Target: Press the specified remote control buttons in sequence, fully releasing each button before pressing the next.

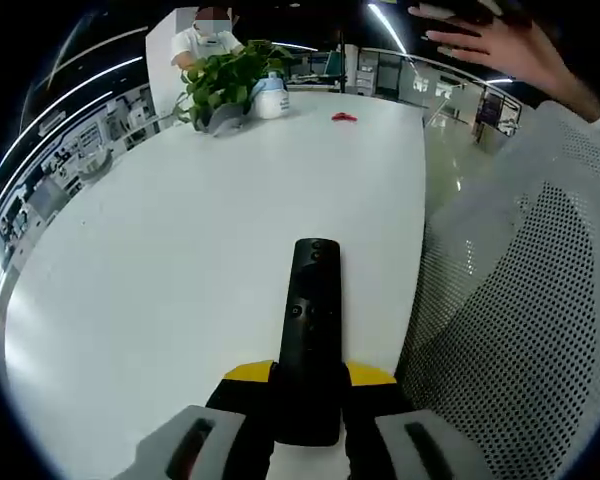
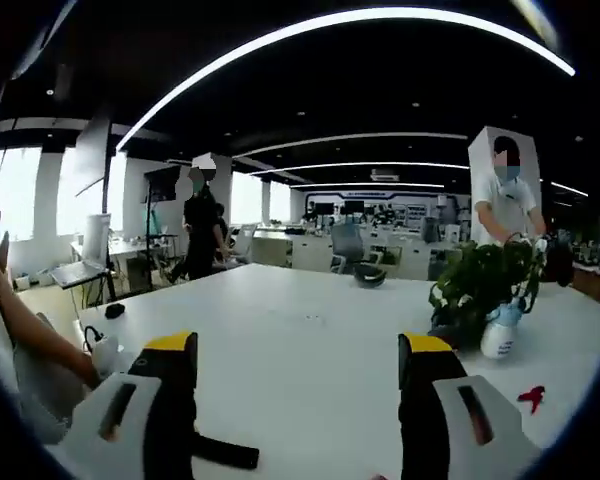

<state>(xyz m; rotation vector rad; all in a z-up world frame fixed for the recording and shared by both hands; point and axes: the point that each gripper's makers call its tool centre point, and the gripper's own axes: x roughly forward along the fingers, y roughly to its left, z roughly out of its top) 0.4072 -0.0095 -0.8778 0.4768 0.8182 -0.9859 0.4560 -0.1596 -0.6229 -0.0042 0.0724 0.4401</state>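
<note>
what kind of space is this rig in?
Likely an open-plan office: a large white table, rows of desks with office chairs behind, long ceiling light strips, and a potted plant on the table.

A white table [image 1: 160, 260] carries a leafy potted plant [image 1: 225, 82], a white spray bottle [image 1: 270, 98] just beside it, and a small red object [image 1: 344, 117] nearby. A white mesh chair [image 1: 520, 300] stands alongside.
</note>
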